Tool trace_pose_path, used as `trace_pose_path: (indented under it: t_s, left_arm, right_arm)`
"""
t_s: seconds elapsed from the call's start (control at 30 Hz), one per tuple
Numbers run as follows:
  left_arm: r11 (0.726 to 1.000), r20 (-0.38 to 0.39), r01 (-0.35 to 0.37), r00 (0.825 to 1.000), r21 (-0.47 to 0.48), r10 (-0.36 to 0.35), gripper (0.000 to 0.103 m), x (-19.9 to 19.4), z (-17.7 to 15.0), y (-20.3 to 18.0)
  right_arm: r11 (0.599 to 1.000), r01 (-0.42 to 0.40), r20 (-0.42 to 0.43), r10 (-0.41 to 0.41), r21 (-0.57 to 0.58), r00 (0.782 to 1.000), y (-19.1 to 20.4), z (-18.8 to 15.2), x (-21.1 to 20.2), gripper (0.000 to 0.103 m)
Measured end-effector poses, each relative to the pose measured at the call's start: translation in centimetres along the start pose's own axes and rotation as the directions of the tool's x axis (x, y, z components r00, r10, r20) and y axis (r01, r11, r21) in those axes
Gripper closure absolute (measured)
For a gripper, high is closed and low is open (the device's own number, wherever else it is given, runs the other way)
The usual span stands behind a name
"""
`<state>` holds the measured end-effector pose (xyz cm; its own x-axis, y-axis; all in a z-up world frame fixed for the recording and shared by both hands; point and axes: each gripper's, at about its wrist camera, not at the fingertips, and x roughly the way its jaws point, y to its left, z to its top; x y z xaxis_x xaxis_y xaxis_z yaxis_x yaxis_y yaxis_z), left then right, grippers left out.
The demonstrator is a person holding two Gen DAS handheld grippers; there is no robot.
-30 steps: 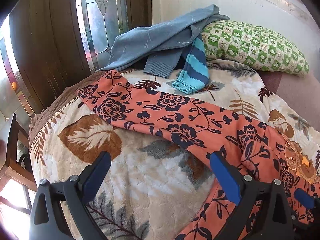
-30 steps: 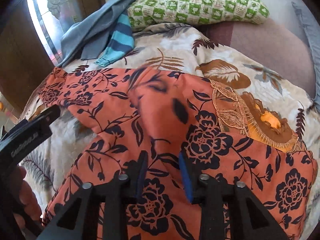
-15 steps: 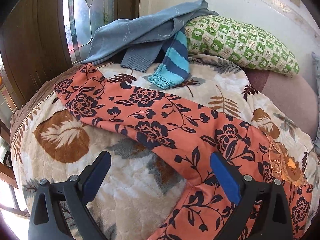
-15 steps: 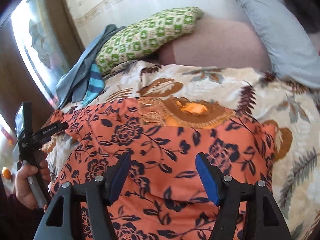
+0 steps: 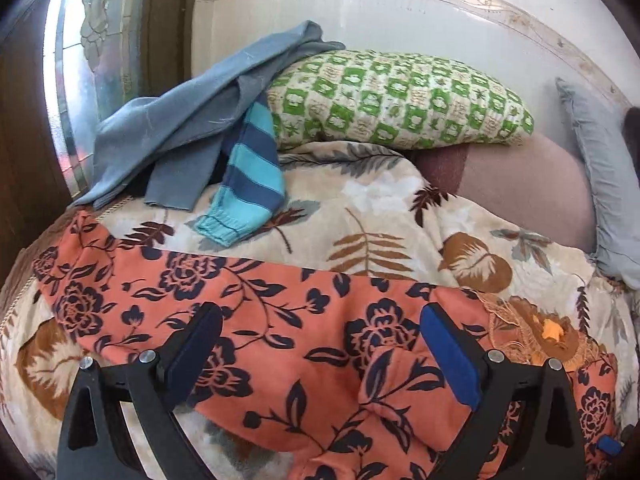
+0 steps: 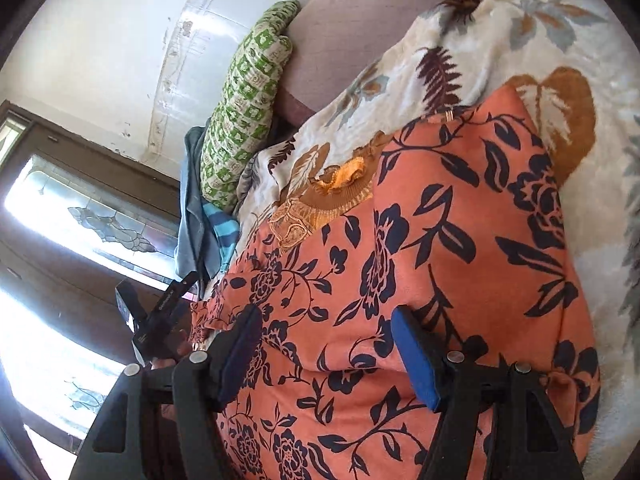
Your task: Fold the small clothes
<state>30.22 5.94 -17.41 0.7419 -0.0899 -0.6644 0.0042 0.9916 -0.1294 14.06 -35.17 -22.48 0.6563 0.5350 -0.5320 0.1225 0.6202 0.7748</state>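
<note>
My right gripper (image 6: 324, 354) has let go, fingers apart like my left gripper (image 5: 322, 354). The orange cloth top with navy flowers (image 5: 280, 344) lies on the leaf-print bed blanket (image 5: 380, 216), sleeve spread for folding.

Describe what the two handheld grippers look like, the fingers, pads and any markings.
Both are black, angular frames. The left gripper has two flat fingers lined with blue pads and round silver bolts at the pivots. The right gripper matches: black arms, blue pads, silver bolts. From the right wrist view, the left gripper's body shows small white lettering, too small to read. No cables or sleeves show.
</note>
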Motion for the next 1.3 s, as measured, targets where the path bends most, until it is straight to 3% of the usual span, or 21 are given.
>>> trace_pose_path:
  t_s: [0.1, 0.2, 0.23, 0.27, 0.37, 0.5, 0.53, 0.67, 0.83, 0.9, 0.97, 1.07, 1.13, 1.27, 1.3]
  left_arm:
    - [0.997, -0.039, 0.072, 0.997, 0.036, -0.071, 0.007, 1.1, -0.1, -1.6]
    - [0.988, -0.108, 0.114, 0.989, 0.101, -0.103, 0.043, 2.5, -0.3, -3.2]
    - [0.985, -0.147, 0.134, 0.982, 0.110, -0.117, 0.065, 3.1, -0.5, -3.5]
    - [0.981, -0.180, 0.163, 0.973, 0.102, -0.143, 0.076, 3.7, -0.7, -3.7]
    - [0.975, -0.214, 0.206, 0.959, 0.081, -0.184, 0.079, 4.2, -1.0, -3.6]
    - [0.947, -0.229, 0.315, 0.928, 0.067, -0.293, 0.080, 3.0, -0.4, -3.5]
    - [0.947, -0.232, 0.313, 0.929, 0.073, -0.289, 0.074, 2.7, -0.4, -3.5]
    - [0.950, -0.240, 0.301, 0.931, 0.078, -0.276, 0.032, 2.3, -0.6, -3.3]
    - [0.942, -0.275, 0.276, 0.936, 0.192, -0.219, 0.030, 2.7, -1.9, -4.4]
    - [0.928, -0.279, 0.252, 0.944, 0.274, -0.174, 0.039, 2.9, -2.7, -5.2]
    - [0.908, -0.292, 0.262, 0.942, 0.326, -0.167, 0.077, 2.9, -3.1, -5.9]
    - [0.896, -0.277, 0.281, 0.942, 0.343, -0.190, 0.087, 2.2, -3.2, -6.3]
    - [0.891, -0.264, 0.297, 0.941, 0.344, -0.212, 0.089, 1.1, -3.0, -6.4]
    - [0.890, -0.277, 0.368, 0.915, 0.268, -0.294, 0.089, -2.7, -2.0, -6.6]
    - [0.887, -0.276, 0.368, 0.915, 0.279, -0.293, 0.089, -4.0, -1.7, -7.3]
  right_arm:
    - [0.999, 0.039, 0.011, -0.039, -0.006, 0.999, -0.4, 0.5, 0.8, 0.033]
    - [0.994, 0.107, 0.012, -0.107, -0.015, 0.994, -0.9, 1.1, 2.1, 0.033]
    - [0.991, 0.133, 0.010, -0.133, -0.019, 0.991, -1.0, 1.3, 2.6, 0.033]
    - [0.988, 0.150, 0.011, -0.149, -0.026, 0.989, -1.1, 1.4, 3.0, 0.033]
    - [0.981, 0.182, 0.021, -0.181, -0.062, 0.983, -0.9, 1.7, 3.6, 0.033]
    - [0.982, 0.181, 0.023, -0.180, -0.061, 0.983, -1.2, 1.9, 3.9, 0.033]
    - [0.983, 0.175, 0.021, -0.174, -0.057, 0.985, -1.2, 2.0, 3.8, 0.033]
    - [0.986, 0.161, 0.019, -0.160, -0.050, 0.987, -1.4, 2.0, 3.7, 0.033]
    - [0.984, 0.165, 0.015, -0.165, -0.061, 0.986, -1.3, 1.9, 3.6, 0.033]
    - [0.984, 0.165, 0.015, -0.164, -0.061, 0.986, -1.3, 1.8, 3.6, 0.033]
    - [0.984, 0.167, 0.015, -0.167, -0.062, 0.986, -1.3, 1.8, 3.5, 0.033]
    - [0.983, 0.173, 0.016, -0.172, -0.066, 0.985, -1.1, 1.7, 3.6, 0.033]
    - [0.982, 0.175, 0.016, -0.174, -0.065, 0.985, -1.1, 1.7, 3.6, 0.033]
    - [0.983, 0.173, 0.018, -0.172, -0.059, 0.985, -1.1, 1.8, 3.5, 0.033]
    - [0.984, 0.170, 0.019, -0.169, -0.057, 0.985, -1.2, 1.8, 3.5, 0.033]
